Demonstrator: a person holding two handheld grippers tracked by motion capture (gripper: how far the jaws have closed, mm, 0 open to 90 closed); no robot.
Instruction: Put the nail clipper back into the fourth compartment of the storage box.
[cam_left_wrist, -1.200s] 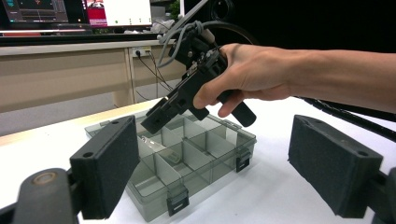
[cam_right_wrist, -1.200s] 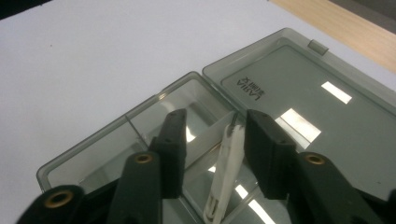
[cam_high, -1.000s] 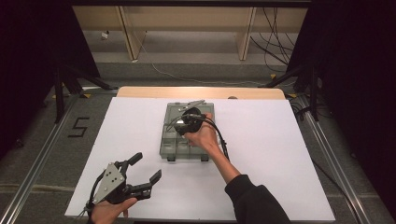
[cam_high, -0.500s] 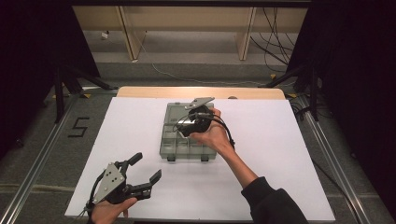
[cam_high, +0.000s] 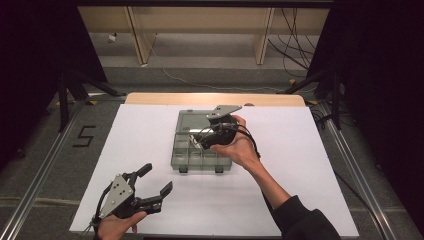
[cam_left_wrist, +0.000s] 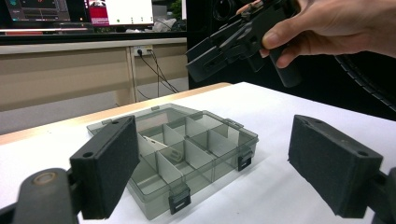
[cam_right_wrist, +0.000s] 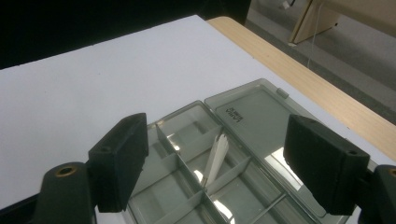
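below the right gripper (cam_high: 202, 142)'s spread jaws, a white piece (cam_right_wrist: 215, 158) in the organizer box (cam_high: 187, 159).

White-topped counter (cam_high: 310, 165) with a wooden far edge. Beyond, wooden furniture legs (cam_high: 263, 35) and loose cables (cam_high: 295, 30) on grey floor. Left, a "5" mark (cam_high: 84, 136) on the floor; monitors (cam_left_wrist: 79, 11) further back.

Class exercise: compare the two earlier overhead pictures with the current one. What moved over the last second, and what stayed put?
The right gripper drew back from over the middle of the compartment box toward its right edge; its jaws are open and empty. A white piece lies across the box's dividers. The left gripper stayed open near the table's front, and the box with its lid laid open did not shift.
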